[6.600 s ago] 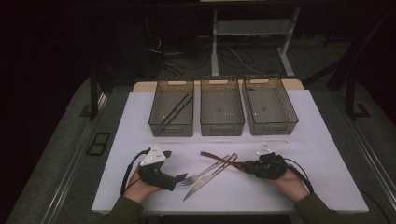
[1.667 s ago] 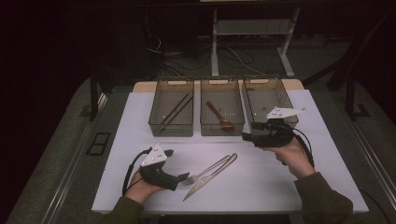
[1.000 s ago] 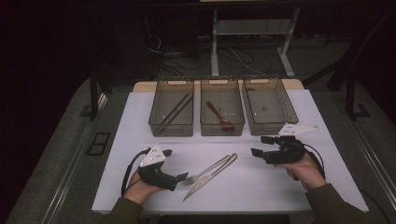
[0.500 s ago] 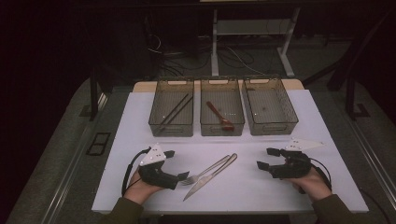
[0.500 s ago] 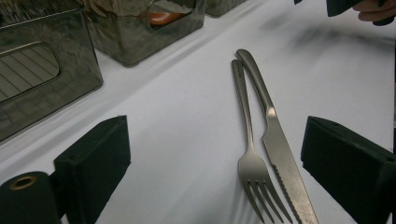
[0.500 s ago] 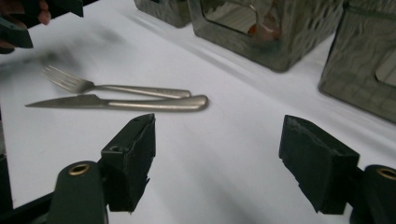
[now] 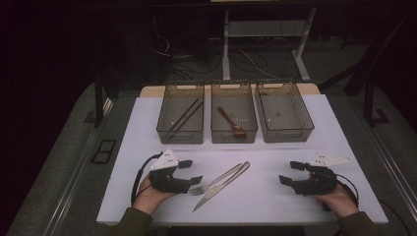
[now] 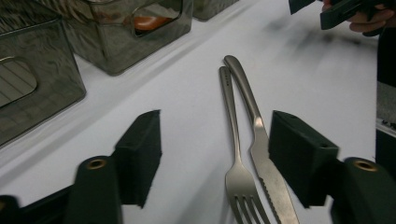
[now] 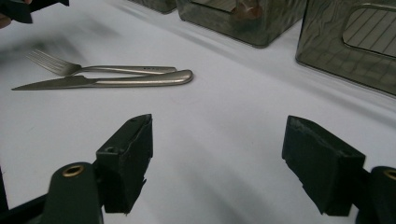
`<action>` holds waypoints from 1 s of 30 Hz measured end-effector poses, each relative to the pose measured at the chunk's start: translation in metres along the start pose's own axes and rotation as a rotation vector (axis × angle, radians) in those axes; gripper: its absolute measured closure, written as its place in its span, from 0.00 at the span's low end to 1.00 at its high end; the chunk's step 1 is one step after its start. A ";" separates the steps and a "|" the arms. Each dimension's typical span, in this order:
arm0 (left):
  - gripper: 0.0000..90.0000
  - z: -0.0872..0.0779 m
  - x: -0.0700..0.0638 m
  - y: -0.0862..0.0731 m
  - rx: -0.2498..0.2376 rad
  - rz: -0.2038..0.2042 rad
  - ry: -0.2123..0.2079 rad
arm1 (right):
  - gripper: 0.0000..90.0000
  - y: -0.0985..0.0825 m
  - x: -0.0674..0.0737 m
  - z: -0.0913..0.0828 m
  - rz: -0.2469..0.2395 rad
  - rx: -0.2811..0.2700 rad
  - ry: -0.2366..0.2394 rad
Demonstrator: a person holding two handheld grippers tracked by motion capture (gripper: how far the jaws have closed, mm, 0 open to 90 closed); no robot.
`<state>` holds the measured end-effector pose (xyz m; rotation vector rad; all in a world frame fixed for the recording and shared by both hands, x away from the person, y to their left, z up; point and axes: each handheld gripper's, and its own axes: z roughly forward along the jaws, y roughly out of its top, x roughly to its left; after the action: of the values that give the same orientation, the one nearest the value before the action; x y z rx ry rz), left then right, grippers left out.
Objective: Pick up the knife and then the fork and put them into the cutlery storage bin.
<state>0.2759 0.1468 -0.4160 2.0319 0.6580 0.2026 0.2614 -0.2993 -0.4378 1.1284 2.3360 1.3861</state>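
Note:
A steel fork [image 7: 216, 179] and a steel knife [image 7: 221, 188] lie side by side on the white table top [image 7: 147, 196]. My left gripper [image 7: 192, 172] rests just left of them. In the left gripper view the fork [image 8: 232, 135] and knife [image 8: 254, 126] lie between the jaws of my left gripper [image 8: 219, 149], which have just been closing but do not press on them. My right gripper [image 7: 290, 173] sits low at the right. Its jaws have just been opening and hold nothing [image 9: 217, 144].
Three smoky plastic bins stand in a row at the back. The left bin [image 7: 180, 136] holds dark chopsticks [image 7: 184, 118]. The middle bin [image 7: 234, 138] holds a reddish-brown spoon [image 7: 232, 123]. The right bin [image 7: 285, 136] holds nothing. Dark floor surrounds the table.
My right hand has come down from near the right bin toward the table's front right. The left gripper's jaws have narrowed around the fork and knife ends; that hand stayed put.

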 end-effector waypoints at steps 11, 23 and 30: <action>0.65 0.035 -0.005 0.012 0.078 0.022 -0.054 | 0.26 0.000 0.000 0.003 -0.007 0.001 -0.002; 0.79 0.065 -0.013 0.011 0.193 0.051 -0.088 | 0.26 0.000 -0.001 0.002 -0.007 -0.001 -0.005; 0.85 0.070 -0.014 0.006 0.239 0.059 -0.063 | 0.26 0.000 -0.001 0.002 -0.008 -0.002 -0.006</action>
<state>0.2942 0.0848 -0.4460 2.2790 0.6061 0.0975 0.2629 -0.2995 -0.4393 1.1204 2.3312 1.3805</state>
